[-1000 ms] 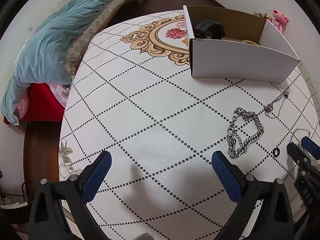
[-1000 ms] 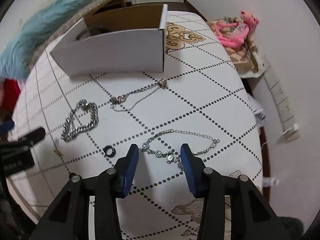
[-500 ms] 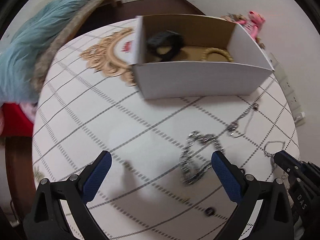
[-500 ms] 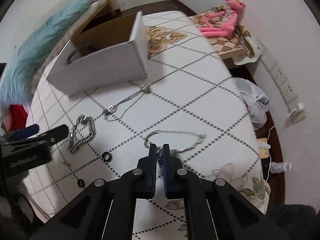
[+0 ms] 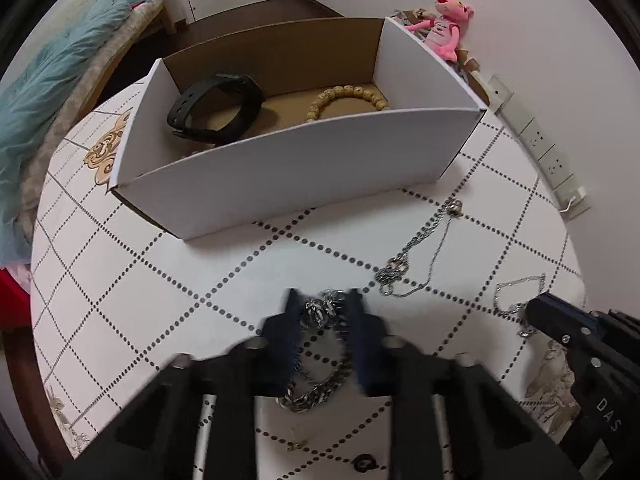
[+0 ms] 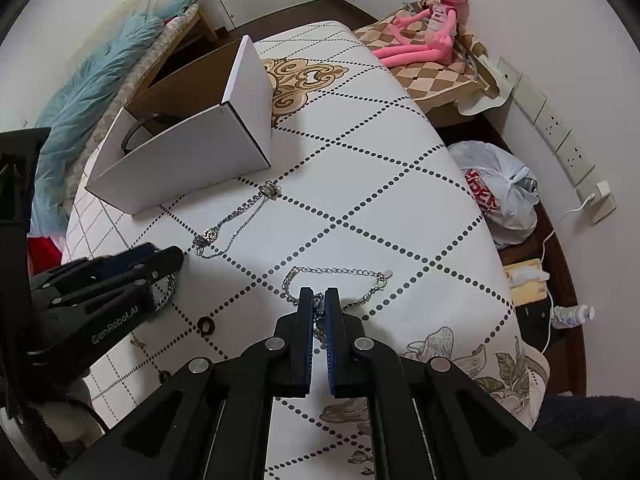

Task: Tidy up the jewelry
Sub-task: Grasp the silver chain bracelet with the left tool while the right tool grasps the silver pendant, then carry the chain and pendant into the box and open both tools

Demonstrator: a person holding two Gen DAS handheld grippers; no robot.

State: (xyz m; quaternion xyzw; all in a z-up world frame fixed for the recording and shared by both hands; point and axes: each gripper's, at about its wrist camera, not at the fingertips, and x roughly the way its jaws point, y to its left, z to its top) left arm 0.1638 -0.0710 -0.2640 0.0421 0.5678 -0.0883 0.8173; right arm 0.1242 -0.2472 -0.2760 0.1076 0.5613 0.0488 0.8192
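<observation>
Lettering: "GenRobot.AI" in white on the side of my left hand-held gripper; "DAS" on my right hand-held gripper.
Box: white cardboard box ahead of my left hand-held gripper, open on top, brown inside.
Box contents: black strap band at its left end, tan bead bracelet at its right.
Left hand-held gripper: jaws closing, heavy silver chain between the blue pads on the tabletop.
Right hand-held gripper: pads together, clamped on the thin silver bracelet, which trails ahead on the tabletop.
Loose pieces: fine necklace between box and grippers; small black ring behind my left fingertips.
</observation>
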